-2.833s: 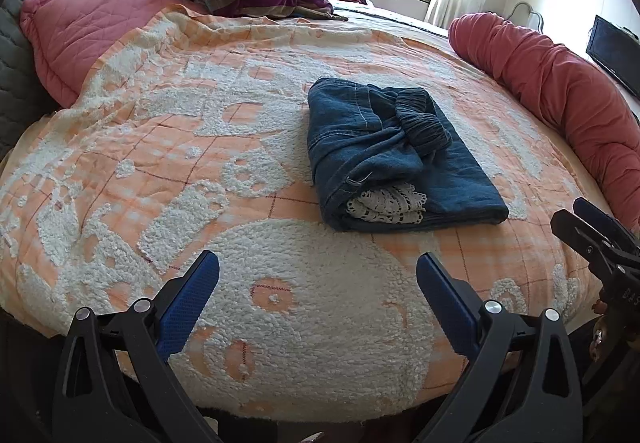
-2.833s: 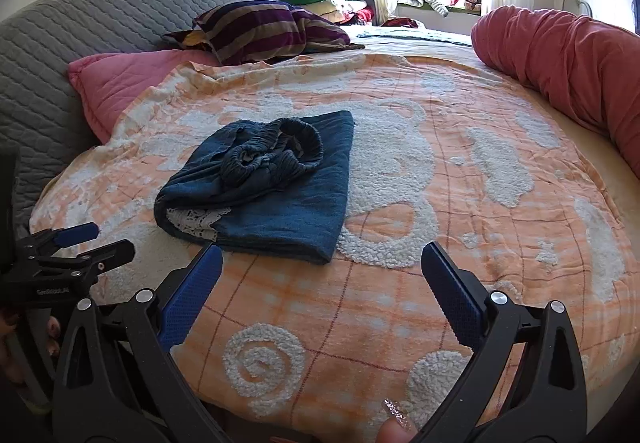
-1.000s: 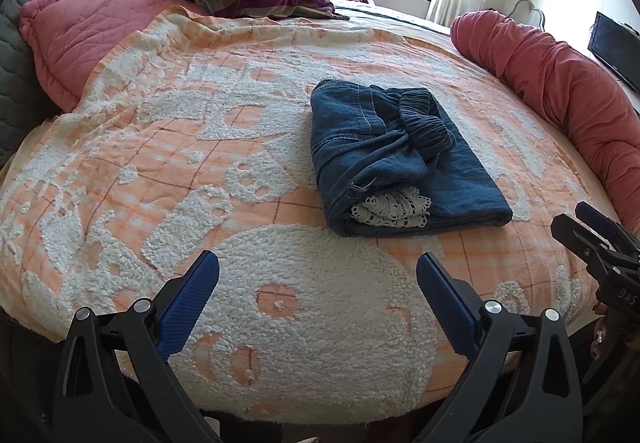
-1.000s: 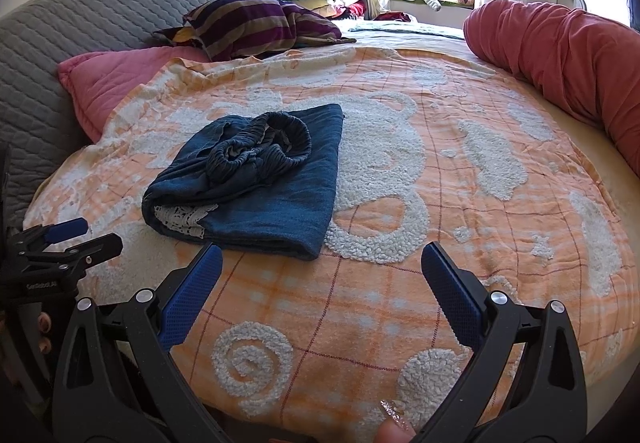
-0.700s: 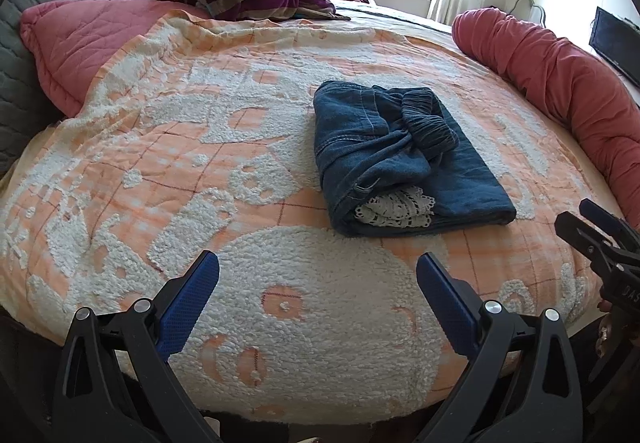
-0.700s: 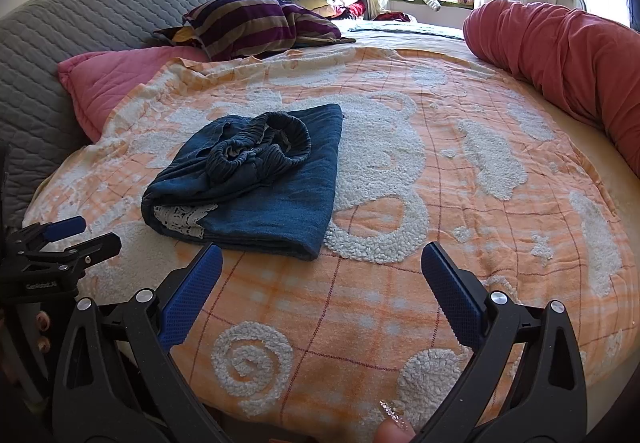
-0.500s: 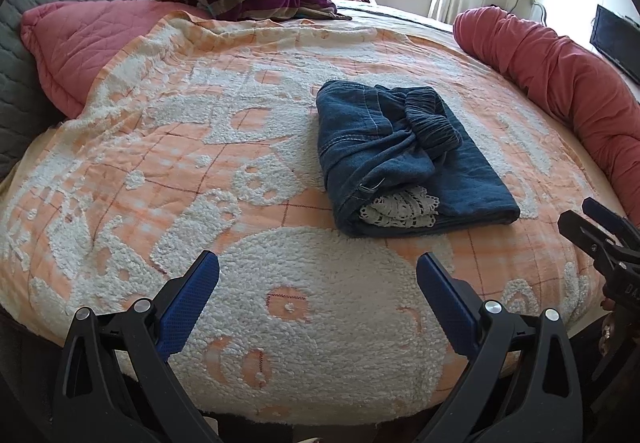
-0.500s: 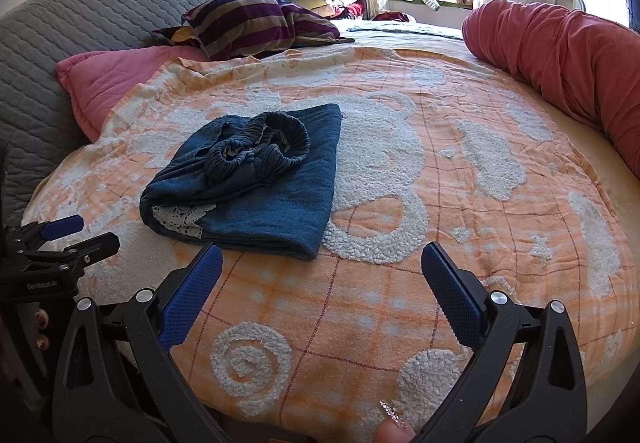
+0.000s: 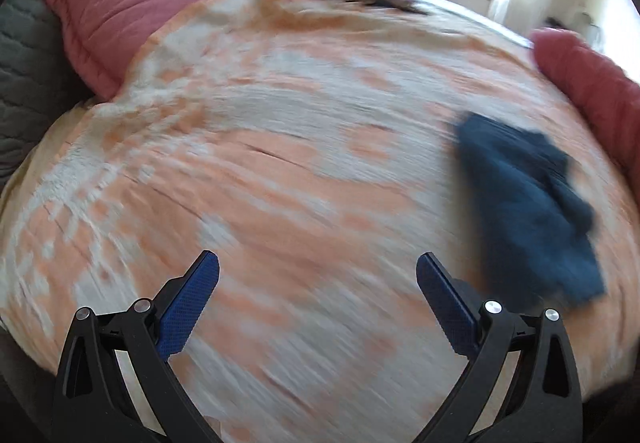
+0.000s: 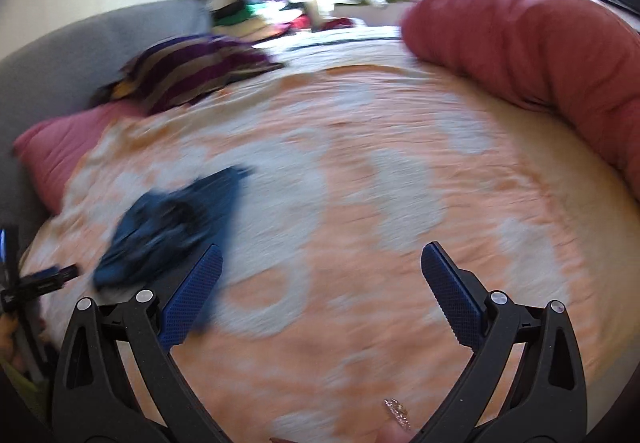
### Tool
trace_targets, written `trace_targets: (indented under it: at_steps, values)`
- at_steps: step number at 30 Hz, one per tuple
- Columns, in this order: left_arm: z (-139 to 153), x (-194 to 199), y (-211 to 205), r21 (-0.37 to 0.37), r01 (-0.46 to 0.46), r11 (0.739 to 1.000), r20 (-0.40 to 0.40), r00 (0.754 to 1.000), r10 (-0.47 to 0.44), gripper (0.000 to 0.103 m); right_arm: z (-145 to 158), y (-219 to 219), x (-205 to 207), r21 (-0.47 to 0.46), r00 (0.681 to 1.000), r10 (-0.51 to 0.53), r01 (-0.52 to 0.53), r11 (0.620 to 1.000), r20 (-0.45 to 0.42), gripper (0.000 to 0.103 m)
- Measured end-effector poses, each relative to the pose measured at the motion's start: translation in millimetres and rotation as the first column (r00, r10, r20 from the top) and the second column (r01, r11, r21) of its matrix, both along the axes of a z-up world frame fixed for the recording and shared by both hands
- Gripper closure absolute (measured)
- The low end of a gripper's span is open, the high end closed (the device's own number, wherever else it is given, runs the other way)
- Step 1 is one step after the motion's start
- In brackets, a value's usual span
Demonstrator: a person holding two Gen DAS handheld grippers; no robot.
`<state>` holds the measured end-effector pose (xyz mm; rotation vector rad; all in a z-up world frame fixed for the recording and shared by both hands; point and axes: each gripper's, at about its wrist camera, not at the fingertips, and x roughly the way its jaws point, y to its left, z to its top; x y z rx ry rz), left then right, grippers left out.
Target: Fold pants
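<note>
Both claws, left (image 9: pixel 318 295) & right (image 10: pixel 322 291), hanging wide open, holding nothing; pants (image 9: pixel 524 203) lying folded on bed (image 9: pixel 280 171). Imo leave bundle alone.

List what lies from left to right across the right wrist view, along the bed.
Left gripper at the edge, pink pillow, folded pants, orange and white blanket, red bolster. The frame is motion-blurred, so only coarse shapes are clear.
</note>
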<state>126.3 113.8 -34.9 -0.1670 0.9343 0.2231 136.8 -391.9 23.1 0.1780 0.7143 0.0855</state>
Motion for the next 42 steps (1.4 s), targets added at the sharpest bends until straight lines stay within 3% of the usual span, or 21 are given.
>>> trace_targets:
  at_steps: [4, 8, 9, 11, 13, 14, 16, 42]
  values:
    - [-5, 43, 64, 0.069, -0.158, 0.985, -0.022, 0.987, 0.160, 0.004, -28, -80, 57, -0.068, 0.977, -0.173, 0.166, 0.984, -0.124, 0.009]
    - [-26, 72, 121, 0.037, -0.314, 0.949, -0.034, 0.948, 0.315, 0.004, -61, -154, 112, -0.097, 0.920, -0.318, 0.304, 0.948, -0.228, 0.009]
    - [-40, 76, 130, 0.029, -0.328, 0.944, -0.061, 0.942, 0.329, 0.004, -71, -174, 126, -0.103, 0.899, -0.352, 0.337, 0.936, -0.261, 0.009]
    - [-38, 69, 124, 0.049, -0.318, 0.947, -0.007, 0.948, 0.319, 0.004, -91, -204, 149, -0.156, 0.856, -0.410, 0.379, 0.912, -0.316, 0.009]
    - [-38, 73, 122, 0.076, -0.316, 0.946, -0.032, 0.947, 0.319, 0.004, -114, -217, 161, -0.232, 0.807, -0.464, 0.404, 0.885, -0.366, 0.008]
    - [-38, 75, 120, 0.091, -0.315, 0.945, -0.043, 0.946, 0.320, 0.004, -119, -218, 157, -0.219, 0.830, -0.463, 0.411, 0.885, -0.312, 0.008]
    - [-37, 75, 117, 0.109, -0.314, 0.943, -0.042, 0.946, 0.320, 0.004, -117, -217, 149, -0.222, 0.842, -0.471, 0.422, 0.879, -0.264, 0.008]
    - [-37, 74, 118, 0.095, -0.316, 0.944, -0.040, 0.946, 0.321, 0.004, -116, -210, 150, -0.222, 0.839, -0.470, 0.421, 0.880, -0.274, 0.008]
